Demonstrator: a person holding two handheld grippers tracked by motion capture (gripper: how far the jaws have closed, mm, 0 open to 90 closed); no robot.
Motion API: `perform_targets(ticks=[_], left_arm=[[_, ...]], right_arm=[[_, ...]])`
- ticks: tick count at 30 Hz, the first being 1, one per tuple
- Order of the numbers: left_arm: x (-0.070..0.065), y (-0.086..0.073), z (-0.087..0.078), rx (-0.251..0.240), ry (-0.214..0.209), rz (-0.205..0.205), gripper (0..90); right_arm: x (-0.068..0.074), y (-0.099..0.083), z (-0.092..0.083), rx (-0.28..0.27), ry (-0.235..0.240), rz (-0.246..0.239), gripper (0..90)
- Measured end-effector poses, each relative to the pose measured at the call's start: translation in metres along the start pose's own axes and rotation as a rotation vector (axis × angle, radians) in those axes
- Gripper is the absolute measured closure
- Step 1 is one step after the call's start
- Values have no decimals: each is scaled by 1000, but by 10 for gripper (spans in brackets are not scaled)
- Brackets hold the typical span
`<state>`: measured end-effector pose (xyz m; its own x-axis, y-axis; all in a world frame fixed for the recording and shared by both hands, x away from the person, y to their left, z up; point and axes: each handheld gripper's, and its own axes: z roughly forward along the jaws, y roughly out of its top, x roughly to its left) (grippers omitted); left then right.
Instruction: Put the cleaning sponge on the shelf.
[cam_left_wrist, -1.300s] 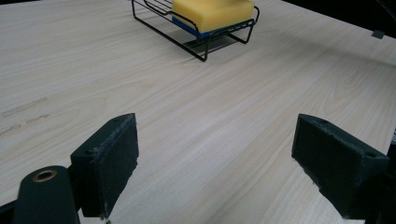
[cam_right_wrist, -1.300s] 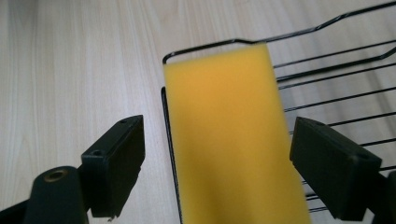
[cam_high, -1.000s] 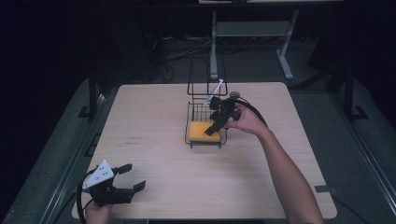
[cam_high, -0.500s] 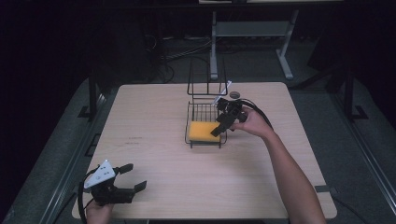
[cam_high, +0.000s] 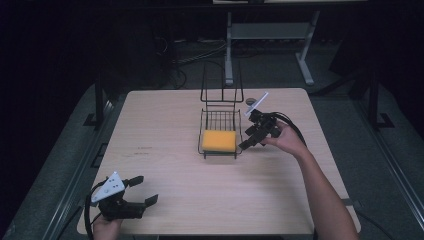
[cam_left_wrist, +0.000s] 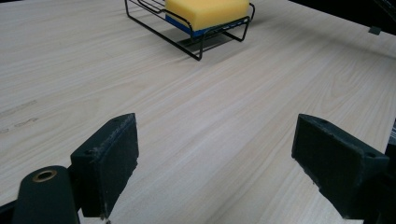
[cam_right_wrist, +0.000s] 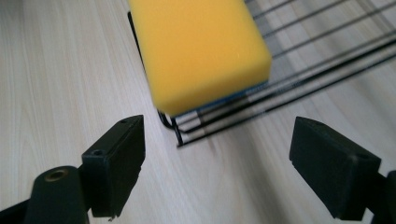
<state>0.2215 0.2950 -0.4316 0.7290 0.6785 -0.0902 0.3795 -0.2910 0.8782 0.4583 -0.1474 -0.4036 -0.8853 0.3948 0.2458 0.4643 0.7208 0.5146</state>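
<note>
Pale wooden table; behind it, a grey metal stand.

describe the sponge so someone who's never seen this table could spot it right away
Start at the pale wooden table and find the black wire rack near its far middle. Lying flat in the rack's low basket is the sponge, beside the right gripper. It is a bright yellow block with a thin blue underside, the only colourful thing there.

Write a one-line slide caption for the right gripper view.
Open right gripper faces a yellow sponge lying in a black wire rack.
</note>
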Motion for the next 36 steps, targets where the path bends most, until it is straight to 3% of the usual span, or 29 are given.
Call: perform_targets(ticks=[20,36], left_arm=[[-2,1,0,7,4,11,140],[-2,0,-1,9,6,16,141]], right_arm=[[20,-51,-20,-31,-39,16,176],[35,-75,-22,-37,-54,2,177]])
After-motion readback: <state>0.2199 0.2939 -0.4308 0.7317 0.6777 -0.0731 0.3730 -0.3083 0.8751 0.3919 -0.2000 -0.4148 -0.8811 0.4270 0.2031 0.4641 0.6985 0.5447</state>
